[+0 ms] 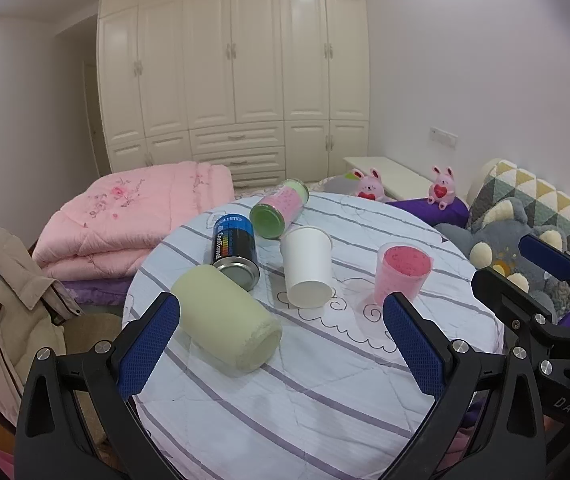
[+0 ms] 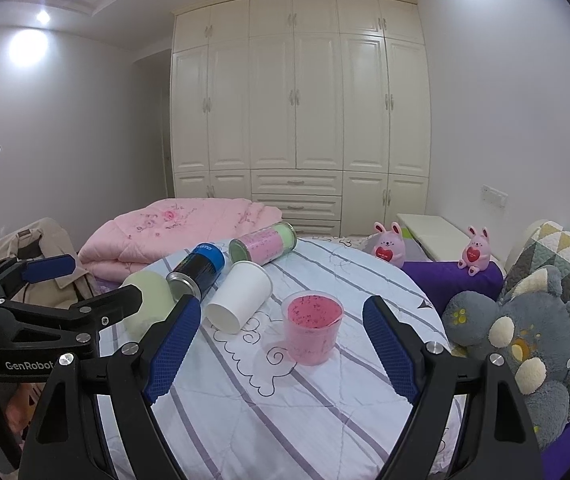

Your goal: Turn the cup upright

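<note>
Hovering over the round table [image 2: 305, 420], both grippers gape wide and hold nothing — left gripper [image 1: 281, 344], right gripper [image 2: 281, 348]. A pink cup [image 2: 312, 330] stands upright near the right one. To its left a white cup [image 2: 239, 296] lies on its side, touching a dark can [image 2: 199, 270] — a pale green cup [image 1: 227, 324] also lies tipped over, nearest the left gripper.

Both cameras sit low at the near edge of the round table [image 1: 325, 380], looking across it toward the wardrobe [image 1: 233, 64]. The left wrist view stands further left, close over the pale green cup [image 1: 225, 320]. The right wrist view stands nearer the pink cup [image 2: 312, 330]. Both share the tabletop, the wardrobe and the folded quilt [image 2: 173, 228].
</note>
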